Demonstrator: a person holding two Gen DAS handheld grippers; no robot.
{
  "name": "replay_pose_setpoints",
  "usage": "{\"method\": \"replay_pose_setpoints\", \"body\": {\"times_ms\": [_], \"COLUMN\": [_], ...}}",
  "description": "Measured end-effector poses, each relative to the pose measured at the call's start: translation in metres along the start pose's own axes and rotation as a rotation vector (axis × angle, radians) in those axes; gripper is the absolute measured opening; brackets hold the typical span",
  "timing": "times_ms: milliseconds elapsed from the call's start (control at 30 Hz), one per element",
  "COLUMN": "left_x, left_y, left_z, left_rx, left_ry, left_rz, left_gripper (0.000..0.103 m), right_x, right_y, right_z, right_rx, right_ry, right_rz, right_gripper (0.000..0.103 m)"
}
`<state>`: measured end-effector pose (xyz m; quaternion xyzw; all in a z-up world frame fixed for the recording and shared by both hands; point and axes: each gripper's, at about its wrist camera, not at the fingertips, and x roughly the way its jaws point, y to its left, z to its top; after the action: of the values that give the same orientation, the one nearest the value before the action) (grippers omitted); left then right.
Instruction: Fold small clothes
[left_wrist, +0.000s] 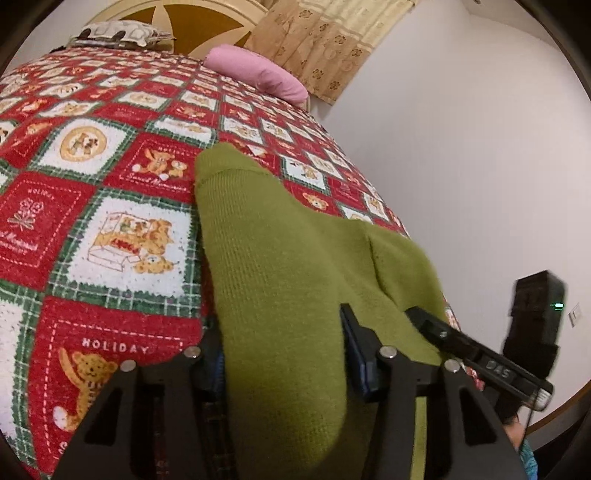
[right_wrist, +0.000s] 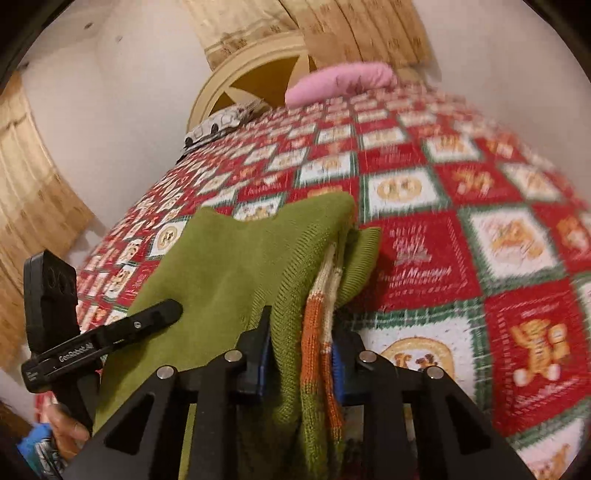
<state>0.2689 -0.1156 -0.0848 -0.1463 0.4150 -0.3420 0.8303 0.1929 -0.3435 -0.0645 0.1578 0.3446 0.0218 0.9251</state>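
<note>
The left gripper pinched the green sweater between its jaws. The right gripper pinched its striped edge above the quilt.

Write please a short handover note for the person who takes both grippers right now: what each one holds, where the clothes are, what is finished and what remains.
Left gripper: shut on the green knit garment.
Right gripper: shut on the same garment, on a bunched edge with an orange and cream striped part.
The garment hangs between both grippers, its far end draping on the holiday bedspread.
Done: garment picked up.
Left: lay it flat, fold it, set it down. No finished fold shows.
</note>
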Motion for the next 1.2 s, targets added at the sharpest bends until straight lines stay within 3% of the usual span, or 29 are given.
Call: {"method": "replay_pose_setpoints", "body": {"times_ms": [167, 267, 533, 833, 1200], "left_x": [-0.015, -0.037, -0.088, -0.115, -0.120], "left_y": [-0.015, -0.035, -0.063, -0.114, -0.183], "left_z": [-0.004, -0.011, -0.026, -0.055, -0.094], "left_rx": [0.062, 0.124, 0.145, 0.233, 0.344], "left_ry": [-0.021, -0.089, -0.120, -0.073, -0.031], "left_rz": [0.041, 0.074, 0.056, 0.020, -0.049], "left_gripper": [0.046, 0.045, 0.044, 0.044, 0.044], "right_x": [-0.040, -0.067, -0.140, -0.219, -0.299], "right_y": [0.040, 0.066, 0.099, 0.102, 0.080], "right_z": [-0.008, -0.017, -0.039, -0.073, -0.118], "right_rx": [-0.072, -0.134, -0.125, -0.087, -0.046], "right_ry": [-0.110, -0.173, -0.264, -0.310, -0.365], "right_rz": [-0.096, -0.152, -0.161, -0.196, -0.313], "right_gripper": [0.024, 0.024, 0.023, 0.023, 0.023]}}
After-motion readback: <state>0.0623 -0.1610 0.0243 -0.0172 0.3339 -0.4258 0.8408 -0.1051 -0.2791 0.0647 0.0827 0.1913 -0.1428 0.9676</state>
